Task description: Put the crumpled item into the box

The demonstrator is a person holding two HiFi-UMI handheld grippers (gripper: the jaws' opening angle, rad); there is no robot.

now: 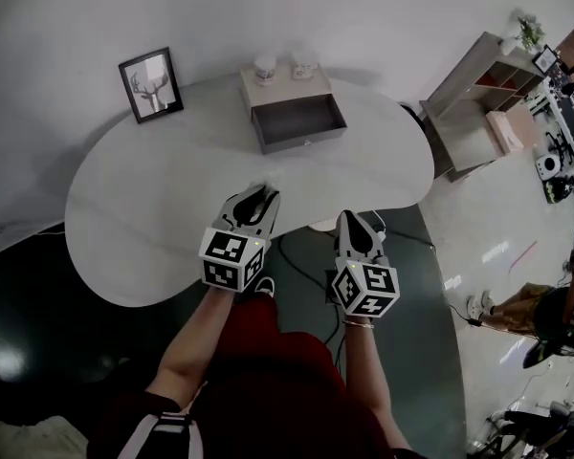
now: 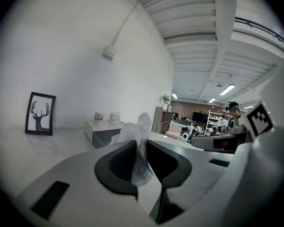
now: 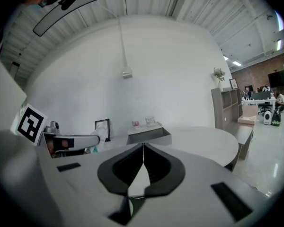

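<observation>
A white rounded table (image 1: pixel 124 208) is shown, with an open grey rectangular box (image 1: pixel 299 122) at its far side. At the near edge, well apart from the box, a crumpled white filmy item (image 2: pixel 143 124) is clamped in the left gripper (image 1: pixel 256 199). The right gripper (image 1: pixel 352 223) is closed on nothing. Carrying across and release are judged left.

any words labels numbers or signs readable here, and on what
No text can be read.
Labels on the left jar and right jar atop the box: too small to read.
Marker cubes on the left gripper and right gripper: black-and-white square patterns, no letters.
Framed picture: deer drawing, no words.
Crumpled item in the left gripper: no print visible.
</observation>
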